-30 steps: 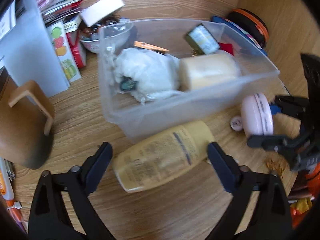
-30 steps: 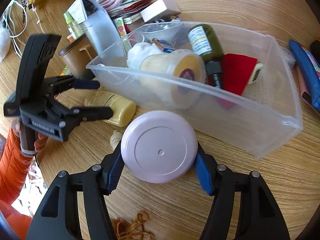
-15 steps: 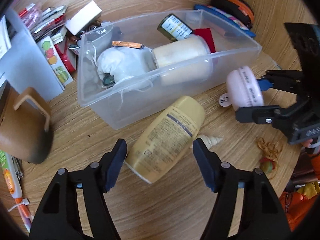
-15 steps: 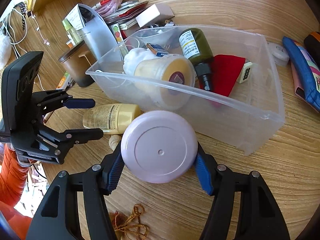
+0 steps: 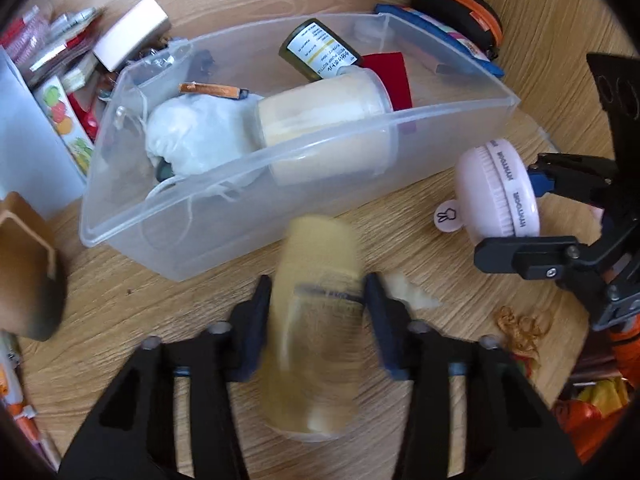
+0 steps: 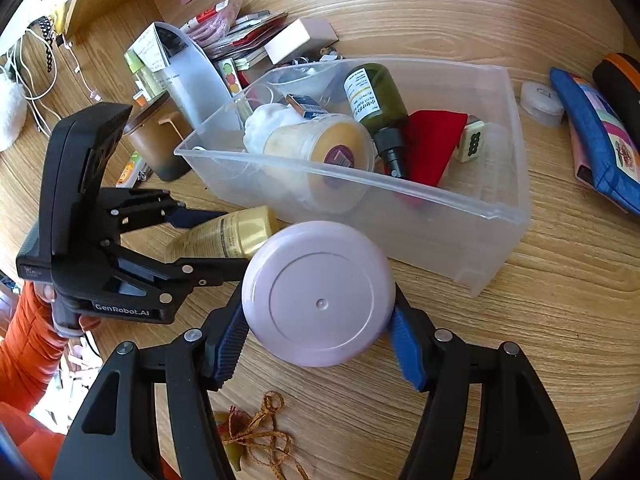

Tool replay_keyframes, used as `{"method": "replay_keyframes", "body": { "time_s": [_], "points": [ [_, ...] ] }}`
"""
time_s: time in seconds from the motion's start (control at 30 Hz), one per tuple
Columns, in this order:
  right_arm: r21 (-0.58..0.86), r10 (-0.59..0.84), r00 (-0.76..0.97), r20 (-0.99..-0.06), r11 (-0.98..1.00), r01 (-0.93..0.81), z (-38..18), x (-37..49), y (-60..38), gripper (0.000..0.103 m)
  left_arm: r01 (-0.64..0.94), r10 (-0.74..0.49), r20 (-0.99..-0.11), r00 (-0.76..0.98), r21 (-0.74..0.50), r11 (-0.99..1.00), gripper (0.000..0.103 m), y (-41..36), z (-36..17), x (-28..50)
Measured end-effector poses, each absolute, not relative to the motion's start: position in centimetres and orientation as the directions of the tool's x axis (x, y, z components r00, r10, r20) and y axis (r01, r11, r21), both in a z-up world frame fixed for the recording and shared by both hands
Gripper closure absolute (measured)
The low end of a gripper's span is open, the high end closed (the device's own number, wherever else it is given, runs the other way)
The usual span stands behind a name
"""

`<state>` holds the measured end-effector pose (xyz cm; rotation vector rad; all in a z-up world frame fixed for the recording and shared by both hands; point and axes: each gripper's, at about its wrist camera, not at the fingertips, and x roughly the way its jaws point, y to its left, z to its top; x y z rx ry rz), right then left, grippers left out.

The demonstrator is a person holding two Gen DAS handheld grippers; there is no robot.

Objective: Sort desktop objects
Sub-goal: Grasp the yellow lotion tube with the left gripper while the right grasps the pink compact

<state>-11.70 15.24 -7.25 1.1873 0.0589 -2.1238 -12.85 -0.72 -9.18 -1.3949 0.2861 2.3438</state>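
My left gripper (image 5: 316, 308) is shut on a yellow lotion bottle (image 5: 316, 320), blurred, just in front of the clear plastic bin (image 5: 168, 248). The bottle also shows in the right wrist view (image 6: 228, 236) between the left gripper's fingers (image 6: 192, 216). My right gripper (image 6: 320, 332) is shut on a round pink brush (image 6: 318, 292), held above the desk to the right of the bin; it also shows in the left wrist view (image 5: 500, 188). The bin (image 6: 460, 256) holds a cream jar (image 6: 320, 160), a dark green bottle (image 6: 372, 100), a white cloth bundle (image 5: 188, 140) and a red cloth (image 6: 432, 140).
A brown cup (image 5: 24, 272) stands left of the bin. Papers and a white box (image 5: 128, 32) lie behind it. A blue pouch (image 6: 600, 136) and an orange-edged case (image 5: 460, 12) lie to the right. A brown string (image 6: 256, 428) and a small shell (image 5: 412, 292) lie on the desk.
My left gripper has closed on the yellow bottle, which now points straight along the fingers. The right gripper has kept hold of the pink brush and the view has drawn slightly back from the bin.
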Motion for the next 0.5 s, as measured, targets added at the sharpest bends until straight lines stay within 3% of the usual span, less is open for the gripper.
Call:
{"method": "replay_keyframes", "body": {
  "time_s": [0.27, 0.33, 0.4, 0.5],
  "points": [
    [0.294, -0.560, -0.342, -0.754, -0.754, 0.587, -7.1, -11.6, 15.2, 0.043, -0.363, 0.172, -0.847, -0.503, 0.026, -0.931, 0.065, -0.4, -9.1, -11.1],
    [0.296, -0.563, -0.349, -0.749, -0.756, 0.584, -6.8, -11.6, 15.3, 0.043, -0.337, 0.167, -0.833, -0.528, 0.024, -0.941, 0.067, -1.0, -8.5, -10.7],
    [0.299, -0.568, -0.357, -0.742, -0.756, 0.582, -6.5, -11.5, 15.3, 0.043, -0.313, 0.167, -0.814, -0.557, 0.019, -0.949, 0.077, -1.9, -7.6, -10.2],
    [0.295, -0.570, -0.379, -0.729, -0.761, 0.578, -5.7, -11.4, 15.5, 0.043, -0.287, 0.171, -0.786, -0.594, 0.008, -0.958, 0.077, -2.7, -6.3, -9.8]
  ]
}}
